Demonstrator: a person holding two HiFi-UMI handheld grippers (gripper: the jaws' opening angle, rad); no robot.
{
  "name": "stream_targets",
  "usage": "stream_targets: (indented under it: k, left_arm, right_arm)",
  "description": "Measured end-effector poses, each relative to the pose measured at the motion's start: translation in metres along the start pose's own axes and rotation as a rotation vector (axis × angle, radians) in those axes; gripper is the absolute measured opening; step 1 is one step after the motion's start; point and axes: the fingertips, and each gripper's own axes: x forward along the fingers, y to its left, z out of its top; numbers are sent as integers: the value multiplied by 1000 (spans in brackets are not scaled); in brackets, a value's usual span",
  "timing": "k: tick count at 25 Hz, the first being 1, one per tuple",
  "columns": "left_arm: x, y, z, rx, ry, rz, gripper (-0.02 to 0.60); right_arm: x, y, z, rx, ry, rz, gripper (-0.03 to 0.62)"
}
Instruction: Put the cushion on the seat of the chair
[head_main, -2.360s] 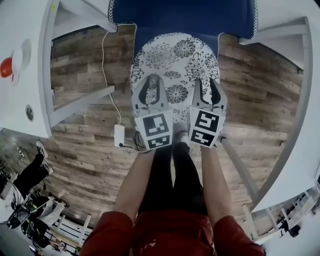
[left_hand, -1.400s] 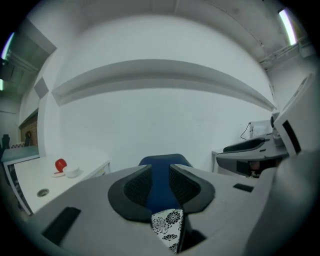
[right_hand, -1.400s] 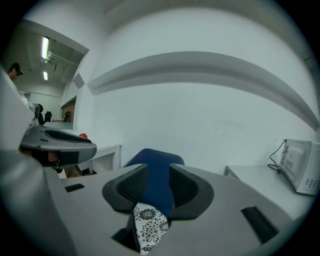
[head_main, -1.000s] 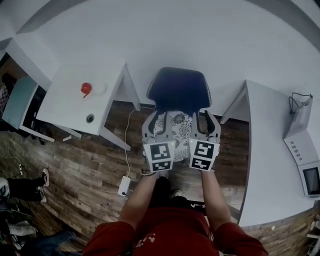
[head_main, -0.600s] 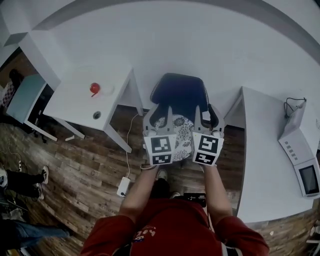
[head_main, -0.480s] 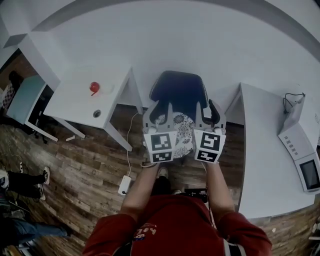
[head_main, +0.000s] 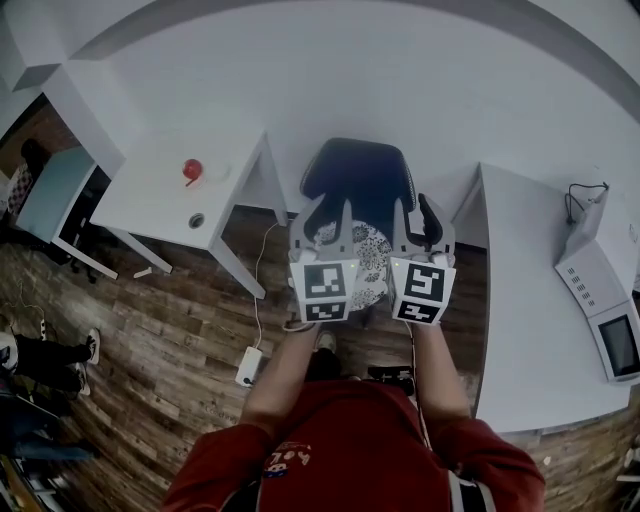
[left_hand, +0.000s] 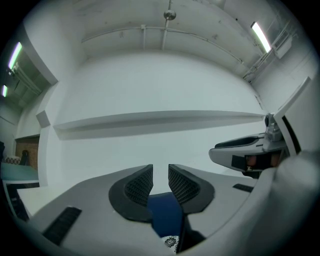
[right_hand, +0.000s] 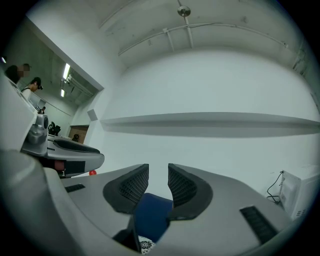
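Your left gripper (left_hand: 160, 175) and right gripper (right_hand: 158, 175) each stand slightly parted, with only wall showing through the gap and nothing gripped. The cushion (head_main: 368, 250) lies at frame centre on the seat of the chair (head_main: 360, 175), so I'd judge it placed; hold both tools clear of it. The left desk (head_main: 165, 210) at upper left and the right desk (head_main: 530, 300) at right hem the chair in, and the floor (head_main: 170, 340) at lower left is open.

chair (head_main: 360, 180) is dead centre, back to the wall, cushion (head_main: 368, 255) on its seat. left desk (head_main: 150, 215) beside it has a small round thing (head_main: 192, 170) on top, right desk (head_main: 515, 300) carries a microwave (head_main: 608, 325) at its far edge. power strip (head_main: 246, 366) is on the floor front-left of the chair. left gripper (head_main: 322, 215) and right gripper (head_main: 412, 212) sit side by side over the cushion
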Motion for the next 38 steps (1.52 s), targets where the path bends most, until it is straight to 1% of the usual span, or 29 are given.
stream_targets:
  k: [1, 3, 4, 8, 13, 18, 25, 38]
  left_arm:
    - [0, 0, 2, 3, -3, -2, 109]
    - [-2, 1, 5, 5, -10, -2, 107]
    - [-3, 1, 6, 5, -14, 1, 107]
    - [-5, 8, 11, 5, -25, 20, 65]
    - [-5, 10, 13, -1, -33, 33, 28]
    - [-6, 11, 16, -4, -50, 40, 28]
    - [-6, 16, 11, -12, -56, 50, 28]
    - [-3, 21, 6, -27, -79, 57, 28]
  right_arm:
    - [-1, 0, 3, 5, -11, -2, 127]
    - [-5, -3, 9, 19, -44, -22, 73]
    - [-7, -5, 12, 26, -62, -32, 60]
    - [-8, -3, 19, 35, -85, -26, 35]
    - [-7, 1, 15, 33, -62, 3, 28]
    - [-4, 7, 13, 40, -45, 27, 28]
    - [0, 16, 7, 30, -22, 43, 28]
    - [7, 16, -4, 29, 0, 29, 28]
